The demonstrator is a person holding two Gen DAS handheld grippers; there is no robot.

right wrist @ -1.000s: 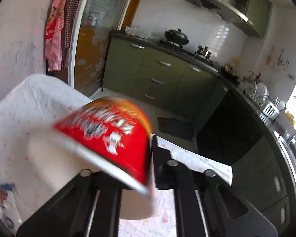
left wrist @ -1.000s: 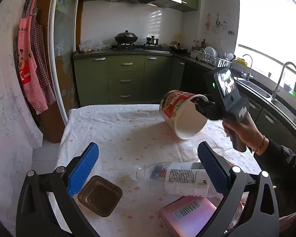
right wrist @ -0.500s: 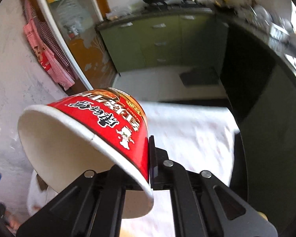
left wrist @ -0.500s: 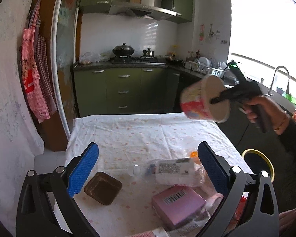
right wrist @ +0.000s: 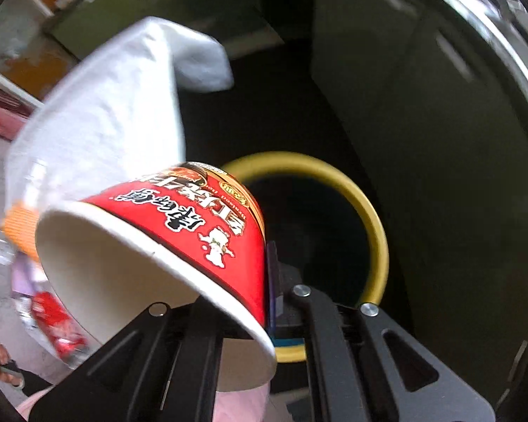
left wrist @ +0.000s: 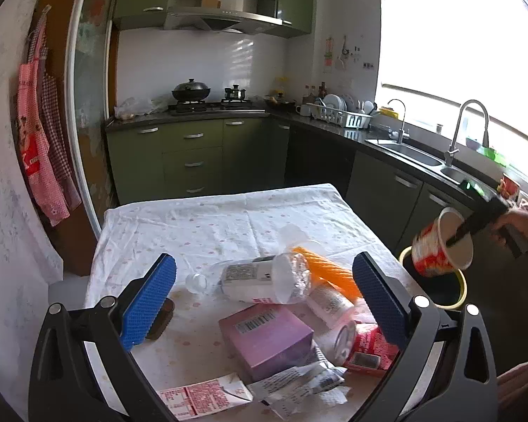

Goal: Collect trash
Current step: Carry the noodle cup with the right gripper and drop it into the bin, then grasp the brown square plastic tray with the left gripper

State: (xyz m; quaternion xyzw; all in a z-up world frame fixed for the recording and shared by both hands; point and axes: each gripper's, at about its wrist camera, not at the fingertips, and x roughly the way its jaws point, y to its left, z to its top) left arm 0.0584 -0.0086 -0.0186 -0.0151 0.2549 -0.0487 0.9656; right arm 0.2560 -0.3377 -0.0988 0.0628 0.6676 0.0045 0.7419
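The right gripper (right wrist: 269, 302) had its fingers clamped on the rim wall of the red noodle cup (right wrist: 179, 225), one finger inside and one outside, and the cup hung tilted ahead of them, over the yellow-rimmed bin (right wrist: 373, 225) just off the counter (left wrist: 200, 225) edge. The left gripper (left wrist: 264, 299) stood with its blue-padded fingers (left wrist: 148, 302) wide apart and empty. Between and ahead of them on the counter lay a clear plastic bottle (left wrist: 260, 277), an orange wrapper (left wrist: 331, 270), a pink box (left wrist: 267, 341) and crumpled paper (left wrist: 299, 383).
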